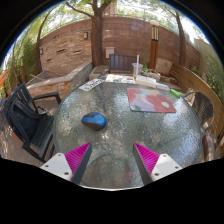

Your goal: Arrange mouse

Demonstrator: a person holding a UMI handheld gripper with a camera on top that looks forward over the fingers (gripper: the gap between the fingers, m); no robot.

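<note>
A blue computer mouse [94, 121] lies on the round grey stone table [120, 135], to the left and ahead of my left finger. A red and grey mouse mat [151, 99] lies on the far right part of the table. My gripper [112, 160] hovers over the near part of the table. Its fingers are wide apart and nothing is between them. The pink pads [76, 158] show on the inner faces of both fingers.
A dark metal chair [28, 118] stands at the table's left. Another chair [207, 110] is at the right. A green object [176, 93] and papers [91, 85] lie near the far rim. A brick wall and a tree stand beyond.
</note>
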